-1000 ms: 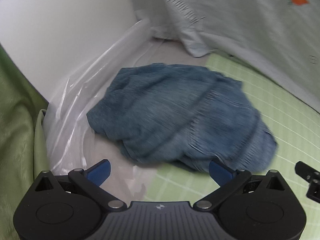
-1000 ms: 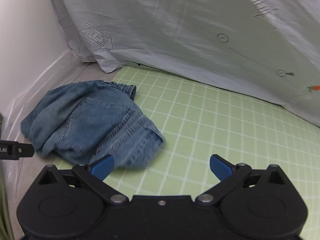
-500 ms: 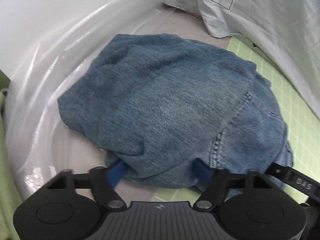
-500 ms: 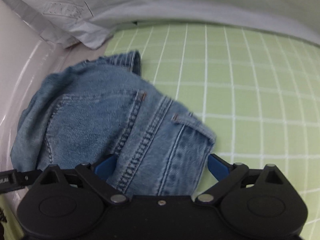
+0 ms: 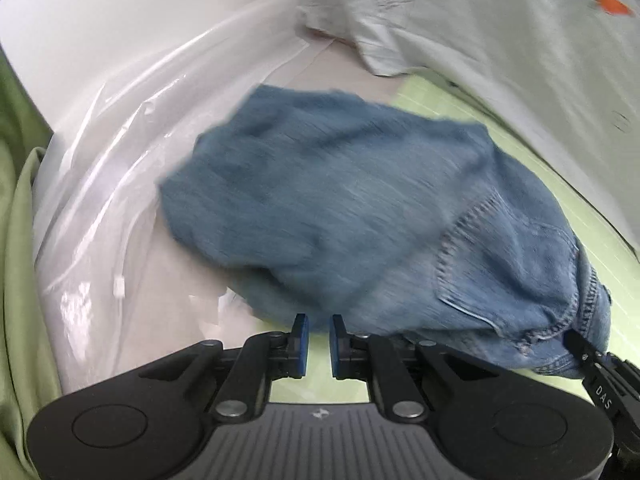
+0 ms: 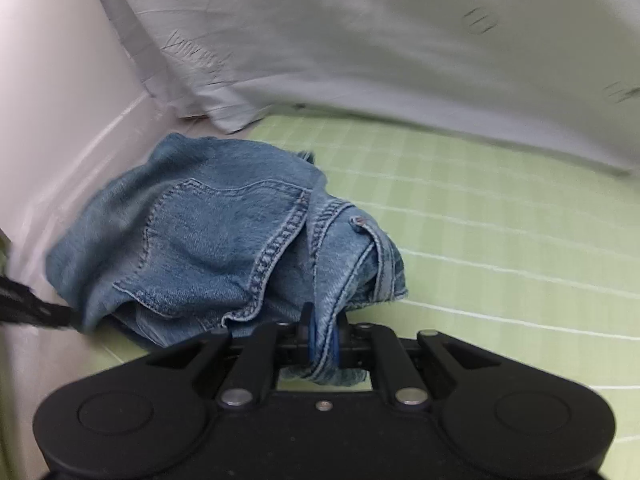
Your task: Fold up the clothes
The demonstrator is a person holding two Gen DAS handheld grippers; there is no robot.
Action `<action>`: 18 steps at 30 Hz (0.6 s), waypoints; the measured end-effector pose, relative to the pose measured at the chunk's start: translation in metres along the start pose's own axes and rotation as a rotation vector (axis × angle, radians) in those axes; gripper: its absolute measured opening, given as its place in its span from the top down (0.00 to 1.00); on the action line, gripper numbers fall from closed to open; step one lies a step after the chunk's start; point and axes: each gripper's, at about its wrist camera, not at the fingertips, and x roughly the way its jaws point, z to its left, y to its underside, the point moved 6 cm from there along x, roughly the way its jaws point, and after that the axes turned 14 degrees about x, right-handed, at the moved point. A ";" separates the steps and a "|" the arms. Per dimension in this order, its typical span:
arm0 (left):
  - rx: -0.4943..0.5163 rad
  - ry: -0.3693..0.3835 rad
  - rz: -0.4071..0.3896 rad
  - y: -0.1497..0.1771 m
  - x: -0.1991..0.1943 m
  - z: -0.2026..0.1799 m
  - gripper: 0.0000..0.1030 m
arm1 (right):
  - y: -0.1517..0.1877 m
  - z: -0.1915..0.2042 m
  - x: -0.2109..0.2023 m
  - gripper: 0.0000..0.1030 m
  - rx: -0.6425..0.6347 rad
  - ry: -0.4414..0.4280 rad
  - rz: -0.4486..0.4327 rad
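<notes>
Two grippers at one crumpled pair of blue jeans (image 6: 224, 240), which lies in a heap on the green grid mat (image 6: 500, 248), half on the mat and half on the pale surface under the clear plastic sheet (image 5: 120, 184).

Right gripper (image 6: 323, 340): jaws closed tight on a fold of the jeans. A seamed strip of denim, stitched edge visible, runs between the blue pads (image 6: 308, 336) and hangs out a little behind them. The rest of the jeans spreads away from this gripper, up and to the left in its view, back pocket facing up, belt loop just beyond the pads.

Left gripper (image 5: 316, 344): jaws closing, now a narrow gap between its blue pads (image 5: 301, 340). In its own view the near edge of the jeans sits right at the tips; green mat shows through the gap lower down. Cannot tell whether any cloth is caught at the tips, as the denim there is blurred. The jeans' bulk lies ahead of and above this gripper, the pocket side towards the right.

From the left view the right gripper's black finger meets the jeans at their lower right corner. From the right view a black part of the left gripper touches the jeans' lower left edge.

Beyond the jeans, a grey plastic mailing bag (image 6: 360, 48) stands propped up at the far edge of the mat, not touching the jeans. A green cloth (image 5: 16, 280) hangs to the left of the plastic sheet.
</notes>
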 end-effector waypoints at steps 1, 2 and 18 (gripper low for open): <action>0.010 0.008 -0.012 0.007 -0.008 -0.012 0.88 | 0.003 -0.017 -0.012 0.92 -0.015 0.038 -0.022; 0.017 0.021 -0.022 0.014 -0.017 -0.024 0.85 | 0.005 -0.038 -0.024 0.92 -0.012 0.073 -0.037; 0.082 0.083 0.021 0.101 -0.058 -0.213 0.32 | 0.039 -0.363 -0.196 0.76 0.291 0.436 -0.104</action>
